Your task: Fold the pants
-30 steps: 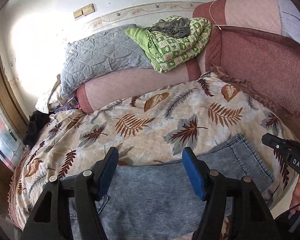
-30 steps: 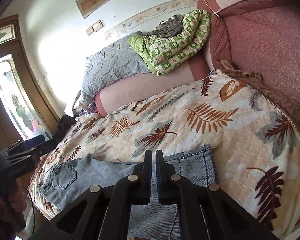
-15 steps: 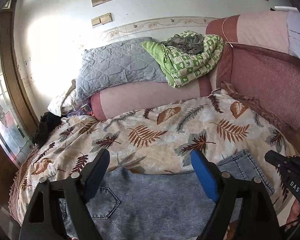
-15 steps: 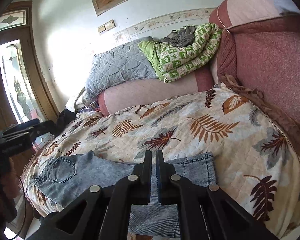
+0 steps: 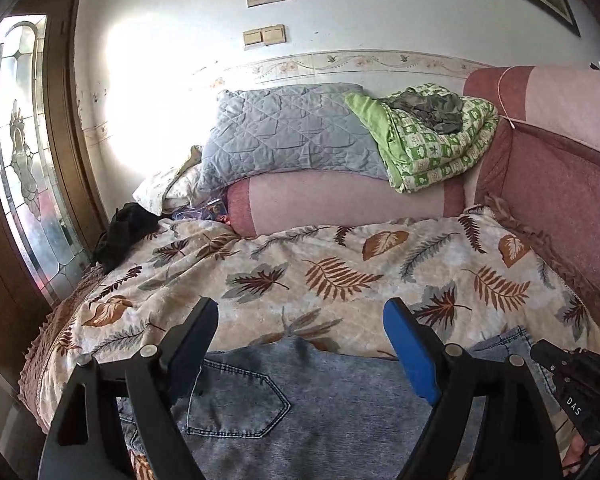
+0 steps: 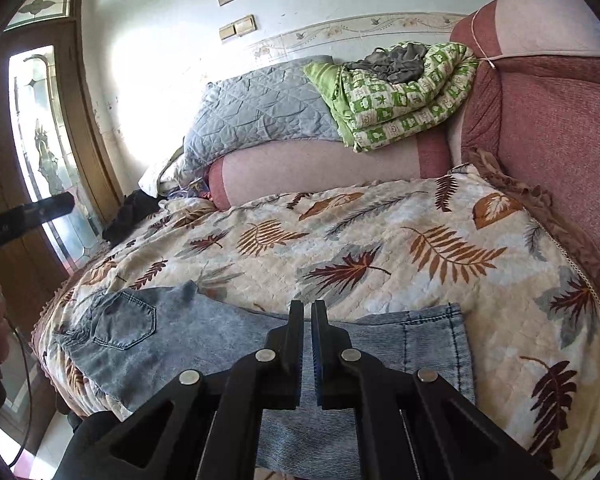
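Blue denim pants (image 5: 300,396) lie flat along the near edge of the leaf-patterned bed cover (image 5: 340,276), back pocket up at the left; they also show in the right wrist view (image 6: 204,340). My left gripper (image 5: 300,316) is open and empty, hovering above the waist end. My right gripper (image 6: 307,312) is shut with nothing seen between its fingers, above the leg end near the hem (image 6: 456,340). The right gripper's body shows at the lower right of the left wrist view (image 5: 572,384).
A pink bolster (image 5: 348,200) lies at the back with a grey quilted pillow (image 5: 284,136) and a folded green blanket (image 5: 432,136) on it. A red sofa back (image 5: 564,200) runs along the right. A black cloth (image 5: 124,228) lies at the left by a glass door (image 5: 24,160).
Both grippers have pulled back and risen from the pants, so more of the bed and wall shows. The left stays open and the right stays shut. The pants have not moved.
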`<state>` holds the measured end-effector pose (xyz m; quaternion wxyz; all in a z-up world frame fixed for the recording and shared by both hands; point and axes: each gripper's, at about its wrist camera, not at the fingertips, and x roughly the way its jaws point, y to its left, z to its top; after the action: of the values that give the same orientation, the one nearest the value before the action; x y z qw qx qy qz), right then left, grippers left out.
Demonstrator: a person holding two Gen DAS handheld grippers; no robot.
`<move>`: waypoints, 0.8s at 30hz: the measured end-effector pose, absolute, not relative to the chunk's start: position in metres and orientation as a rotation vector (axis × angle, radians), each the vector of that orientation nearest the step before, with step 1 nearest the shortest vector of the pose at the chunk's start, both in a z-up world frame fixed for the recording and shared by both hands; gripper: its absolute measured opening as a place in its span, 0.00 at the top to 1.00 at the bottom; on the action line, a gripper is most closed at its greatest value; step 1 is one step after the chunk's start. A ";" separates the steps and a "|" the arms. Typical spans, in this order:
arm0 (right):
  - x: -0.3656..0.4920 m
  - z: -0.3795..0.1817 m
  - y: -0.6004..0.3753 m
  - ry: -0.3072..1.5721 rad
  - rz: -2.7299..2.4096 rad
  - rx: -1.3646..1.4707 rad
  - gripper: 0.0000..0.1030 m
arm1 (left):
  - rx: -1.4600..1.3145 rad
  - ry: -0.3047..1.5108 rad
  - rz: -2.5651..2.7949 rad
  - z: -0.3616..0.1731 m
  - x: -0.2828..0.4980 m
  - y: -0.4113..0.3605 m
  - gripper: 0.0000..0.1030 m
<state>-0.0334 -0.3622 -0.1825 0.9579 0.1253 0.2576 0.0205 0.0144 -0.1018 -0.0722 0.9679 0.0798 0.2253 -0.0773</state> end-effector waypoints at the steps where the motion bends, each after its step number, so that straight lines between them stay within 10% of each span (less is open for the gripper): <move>1: -0.032 -0.183 -0.360 0.525 0.046 0.250 0.95 | 0.155 0.457 -0.151 -0.072 0.016 -0.098 0.17; 24: -0.025 -0.196 -0.366 0.582 0.033 0.250 0.95 | 0.175 0.617 -0.160 -0.112 0.042 -0.104 0.17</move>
<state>-0.0254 -0.3658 -0.1960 0.9502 0.1229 0.2859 0.0165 0.0423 -0.1042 -0.1120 0.9459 0.0862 0.3027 -0.0784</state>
